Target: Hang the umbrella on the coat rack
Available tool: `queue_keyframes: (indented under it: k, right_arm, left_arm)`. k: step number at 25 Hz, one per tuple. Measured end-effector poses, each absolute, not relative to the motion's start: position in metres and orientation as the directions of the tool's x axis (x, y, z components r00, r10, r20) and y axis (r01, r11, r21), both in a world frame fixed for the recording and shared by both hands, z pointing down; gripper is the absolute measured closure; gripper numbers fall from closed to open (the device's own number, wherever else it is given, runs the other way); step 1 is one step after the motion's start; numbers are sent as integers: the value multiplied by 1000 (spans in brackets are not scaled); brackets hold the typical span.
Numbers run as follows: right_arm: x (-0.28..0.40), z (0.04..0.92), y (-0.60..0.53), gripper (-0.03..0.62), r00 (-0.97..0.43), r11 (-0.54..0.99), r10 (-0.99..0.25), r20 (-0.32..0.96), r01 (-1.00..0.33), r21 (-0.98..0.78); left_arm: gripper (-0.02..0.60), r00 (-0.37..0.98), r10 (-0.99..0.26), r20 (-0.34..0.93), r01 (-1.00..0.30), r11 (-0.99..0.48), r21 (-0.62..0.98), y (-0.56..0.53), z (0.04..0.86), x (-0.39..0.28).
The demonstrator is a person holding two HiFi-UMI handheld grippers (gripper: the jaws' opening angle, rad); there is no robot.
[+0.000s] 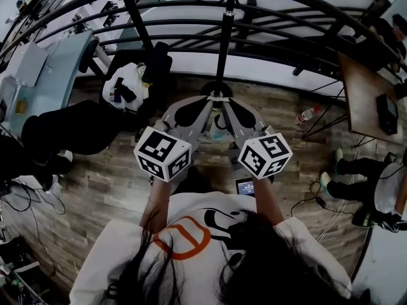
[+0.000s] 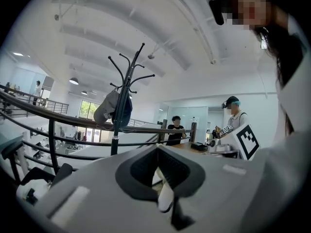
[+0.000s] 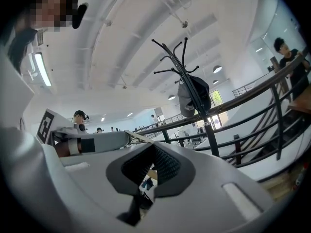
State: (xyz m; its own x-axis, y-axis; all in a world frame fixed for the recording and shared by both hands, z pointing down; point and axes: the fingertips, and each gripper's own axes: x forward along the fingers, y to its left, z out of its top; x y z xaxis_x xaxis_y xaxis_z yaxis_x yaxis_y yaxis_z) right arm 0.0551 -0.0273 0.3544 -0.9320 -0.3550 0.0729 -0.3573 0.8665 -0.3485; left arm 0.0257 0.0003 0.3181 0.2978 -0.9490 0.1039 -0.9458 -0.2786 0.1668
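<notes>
Lifting stage. The left gripper (image 2: 163, 191) and the right gripper (image 3: 145, 187) are held side by side at the centre of the head view, just below the coat rack (image 2: 121, 89). Both pairs of jaws are pressed together on a pale item, judged to be the umbrella (image 1: 219, 129). A grey bag (image 2: 109, 109) is hung on the rack, so a free upper hook (image 2: 141, 48) is best chosen, and the loop seated fully before release.

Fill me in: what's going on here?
A person holds the left gripper and the right gripper side by side, each with its jaws together, pointed at the coat rack by the railing. A grey-and-dark bundle hangs on the rack. No umbrella shows in either gripper.
</notes>
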Motion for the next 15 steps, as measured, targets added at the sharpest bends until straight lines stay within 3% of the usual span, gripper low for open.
queue_keyframes:
  k: [15]
  right_arm:
    - [-59, 347, -71, 572, -932, 862, -353, 79, -357, -360]
  left_arm:
    - [581, 337, -941, 43, -919, -318, 232, -38, 314, -86]
